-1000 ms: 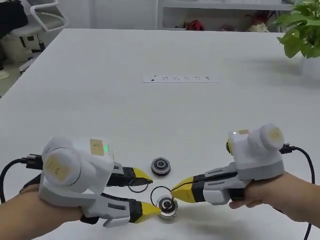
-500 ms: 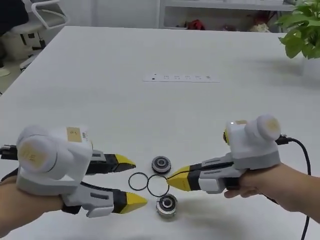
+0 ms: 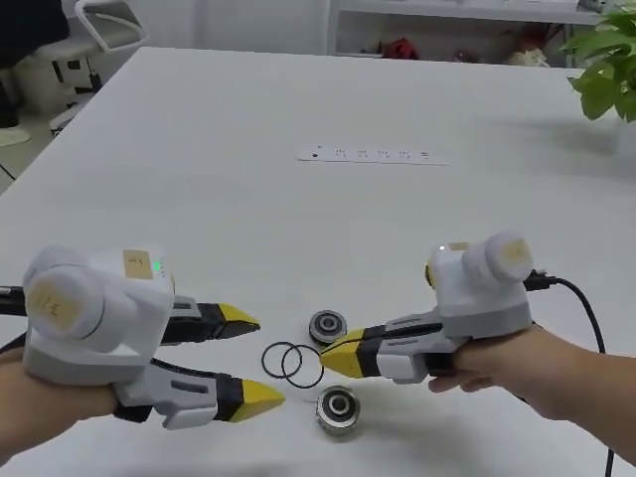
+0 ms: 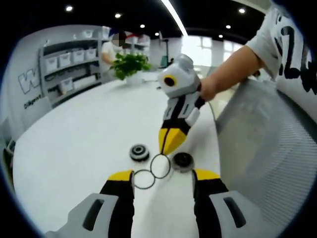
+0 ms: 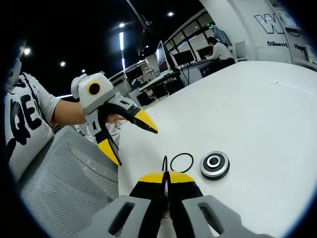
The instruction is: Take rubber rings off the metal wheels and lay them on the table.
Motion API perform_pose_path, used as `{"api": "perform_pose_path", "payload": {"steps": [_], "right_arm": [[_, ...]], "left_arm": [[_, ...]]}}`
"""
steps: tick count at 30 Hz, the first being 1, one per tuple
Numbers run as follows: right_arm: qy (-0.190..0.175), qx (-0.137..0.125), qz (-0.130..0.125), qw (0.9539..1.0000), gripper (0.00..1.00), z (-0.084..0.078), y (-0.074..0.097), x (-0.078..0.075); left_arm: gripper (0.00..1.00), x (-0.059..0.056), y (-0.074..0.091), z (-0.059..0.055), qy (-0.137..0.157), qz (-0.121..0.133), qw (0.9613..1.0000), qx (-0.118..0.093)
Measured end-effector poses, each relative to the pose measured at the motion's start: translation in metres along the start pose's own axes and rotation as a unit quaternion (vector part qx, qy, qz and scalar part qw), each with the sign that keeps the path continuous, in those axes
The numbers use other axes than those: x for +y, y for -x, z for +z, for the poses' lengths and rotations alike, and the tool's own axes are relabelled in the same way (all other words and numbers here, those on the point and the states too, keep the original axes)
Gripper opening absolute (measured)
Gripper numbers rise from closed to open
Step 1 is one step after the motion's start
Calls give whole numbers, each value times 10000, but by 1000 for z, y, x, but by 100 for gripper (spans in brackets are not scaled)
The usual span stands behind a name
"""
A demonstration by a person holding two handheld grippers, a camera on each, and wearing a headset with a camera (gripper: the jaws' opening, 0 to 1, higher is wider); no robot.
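Well, on the white table (image 3: pixel 298 119) the left gripper (image 3: pixel 260 360) holds its jaws spread; the right gripper (image 3: pixel 330 360) pinches one rubber ring (image 3: pixel 303 366) between the far wheel (image 3: pixel 327 326) and the near wheel (image 3: pixel 338 408); the other ring (image 3: pixel 280 359) lies flat just beside it.

Beyond the far wheel (image 3: pixel 327 326) the table (image 3: pixel 298 219) lies open right up to the power strip (image 3: pixel 370 155), so there's plenty of room! Nearer than that wheel it's tight: loose ring (image 3: pixel 280 359), pinched ring (image 3: pixel 303 367), near wheel (image 3: pixel 339 408). Left of it, the left gripper (image 3: pixel 255 360) with jaws spread; right of it, the right gripper (image 3: pixel 328 360) clamping the pinched ring.
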State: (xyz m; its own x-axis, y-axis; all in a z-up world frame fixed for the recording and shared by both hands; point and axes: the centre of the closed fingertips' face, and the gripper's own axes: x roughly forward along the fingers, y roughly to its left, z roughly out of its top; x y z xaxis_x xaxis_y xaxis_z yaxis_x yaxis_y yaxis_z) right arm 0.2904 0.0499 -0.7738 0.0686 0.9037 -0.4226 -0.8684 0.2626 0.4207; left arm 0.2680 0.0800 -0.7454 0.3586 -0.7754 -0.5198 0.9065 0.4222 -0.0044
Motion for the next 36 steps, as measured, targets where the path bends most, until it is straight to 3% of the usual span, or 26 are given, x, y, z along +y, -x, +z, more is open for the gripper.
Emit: {"api": "perform_pose_path", "payload": {"steps": [21,36], "right_arm": [[147,298,-345,9989,1,-17,-2,-11],[204,115,-474,9986,12,-7,8,-18]], "left_arm": [[47,0,0,-8,74,13,9999,102],[46,13,-5,-4,67,27,9998,170]]}}
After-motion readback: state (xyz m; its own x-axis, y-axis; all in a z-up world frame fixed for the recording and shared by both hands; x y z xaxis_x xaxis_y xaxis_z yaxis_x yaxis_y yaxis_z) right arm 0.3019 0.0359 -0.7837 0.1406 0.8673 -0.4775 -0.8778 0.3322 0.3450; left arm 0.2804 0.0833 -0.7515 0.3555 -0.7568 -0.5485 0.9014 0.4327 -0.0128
